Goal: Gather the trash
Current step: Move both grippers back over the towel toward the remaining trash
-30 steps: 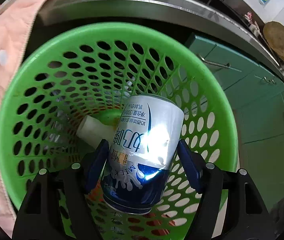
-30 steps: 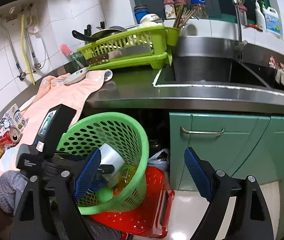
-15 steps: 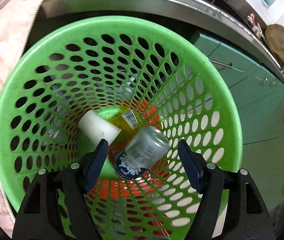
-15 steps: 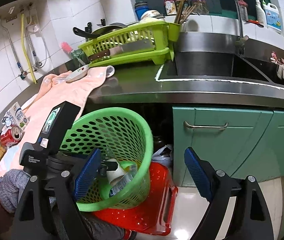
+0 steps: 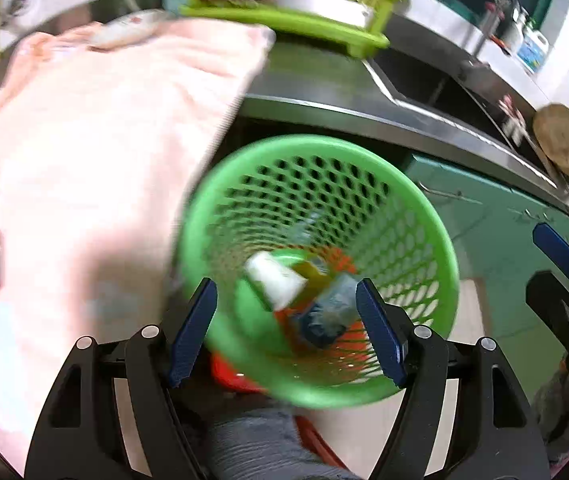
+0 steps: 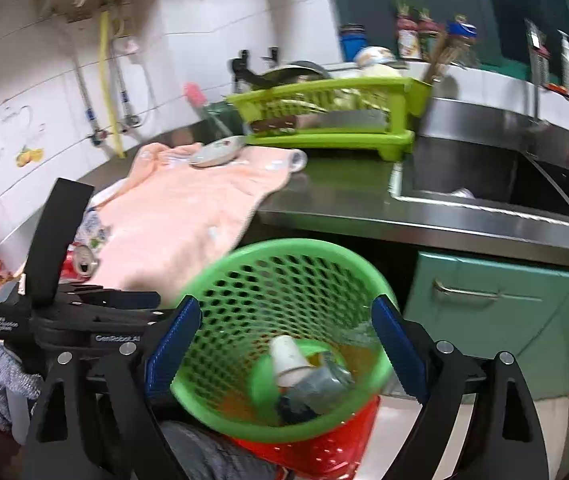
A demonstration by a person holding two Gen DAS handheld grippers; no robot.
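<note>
A green perforated trash basket (image 5: pixel 424 216) (image 6: pixel 220 276) stands on the floor below the counter. In it lie a blue-and-silver milk can (image 5: pixel 326 314) (image 6: pixel 316 384), a white paper cup (image 5: pixel 274 282) (image 6: pixel 288 360) and a yellow wrapper. My left gripper (image 5: pixel 286 328) is open and empty above the basket's near rim; its body shows in the right wrist view (image 6: pixel 64 320). My right gripper (image 6: pixel 284 344) is open and empty above the basket. A red soda can (image 6: pixel 80 262) lies on the counter at the left.
A pink towel (image 6: pixel 188 208) drapes over the steel counter's edge (image 6: pixel 444 224). A green dish rack (image 6: pixel 324 120) and a sink (image 6: pixel 484 176) are behind. Teal cabinet doors (image 6: pixel 504 320) are at the right. A red crate (image 6: pixel 324 448) sits under the basket.
The milk can dropped from my left gripper into the basket. Both grippers have since pulled up and back, so the basket looks smaller and the counter shows.
</note>
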